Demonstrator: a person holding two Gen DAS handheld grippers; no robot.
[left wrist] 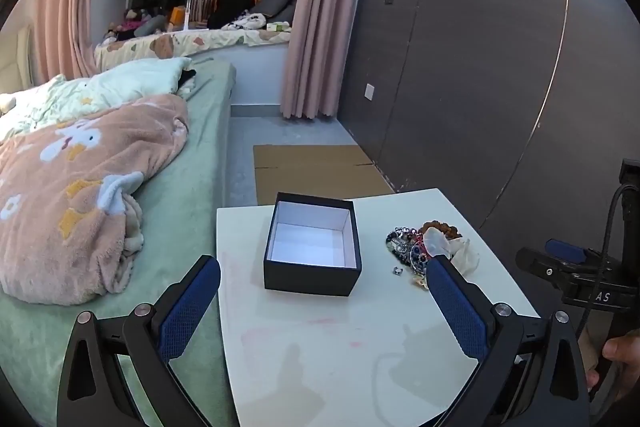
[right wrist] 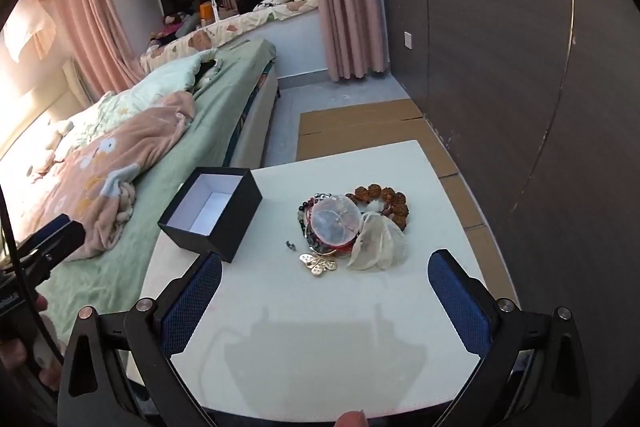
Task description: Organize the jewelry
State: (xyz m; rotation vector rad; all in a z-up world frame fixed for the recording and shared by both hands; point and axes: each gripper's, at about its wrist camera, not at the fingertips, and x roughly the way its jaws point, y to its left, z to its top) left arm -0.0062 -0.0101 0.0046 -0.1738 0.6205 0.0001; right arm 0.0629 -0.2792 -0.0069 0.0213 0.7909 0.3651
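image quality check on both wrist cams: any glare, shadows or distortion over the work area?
Left wrist view: heavy fisheye bending at the edges, black vignette corners; gripper shadows fall on the white table; black box interior is bright but readable. Right wrist view: blown-out warm glare at the left edge over the bed; a broad shadow crosses the near table; jewelry pile stays sharp.

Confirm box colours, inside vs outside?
The box is black outside with a white lining inside; the left wrist view shows it best.
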